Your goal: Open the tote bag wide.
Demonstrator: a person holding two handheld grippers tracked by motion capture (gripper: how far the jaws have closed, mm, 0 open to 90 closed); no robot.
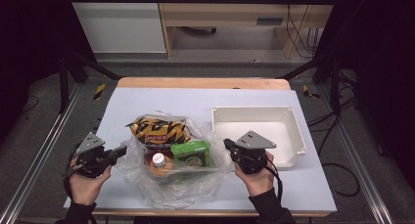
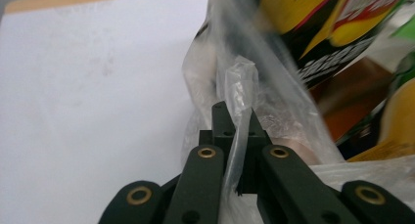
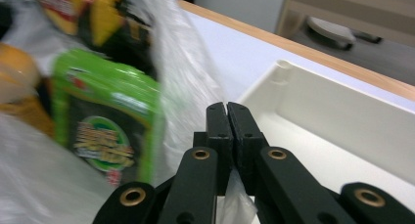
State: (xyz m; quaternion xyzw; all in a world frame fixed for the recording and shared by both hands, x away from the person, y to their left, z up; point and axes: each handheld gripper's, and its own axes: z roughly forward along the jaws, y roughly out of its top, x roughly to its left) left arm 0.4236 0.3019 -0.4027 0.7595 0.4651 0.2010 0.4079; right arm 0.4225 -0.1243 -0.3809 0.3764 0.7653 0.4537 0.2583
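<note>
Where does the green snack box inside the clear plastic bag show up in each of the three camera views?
High view: the green snack box sits centre, inside the clear plastic bag, between the two grippers.
Left gripper view: a green sliver at the far right edge, blurred.
Right gripper view: left of centre, behind the bag film.
Shared landmark: the yellow-and-black snack bag beside it.

no wording legible, red label patch on yellow-black snack bag [image 1: 159,131], round printed emblem on green box [image 1: 192,153] beside it, both blurred
</note>
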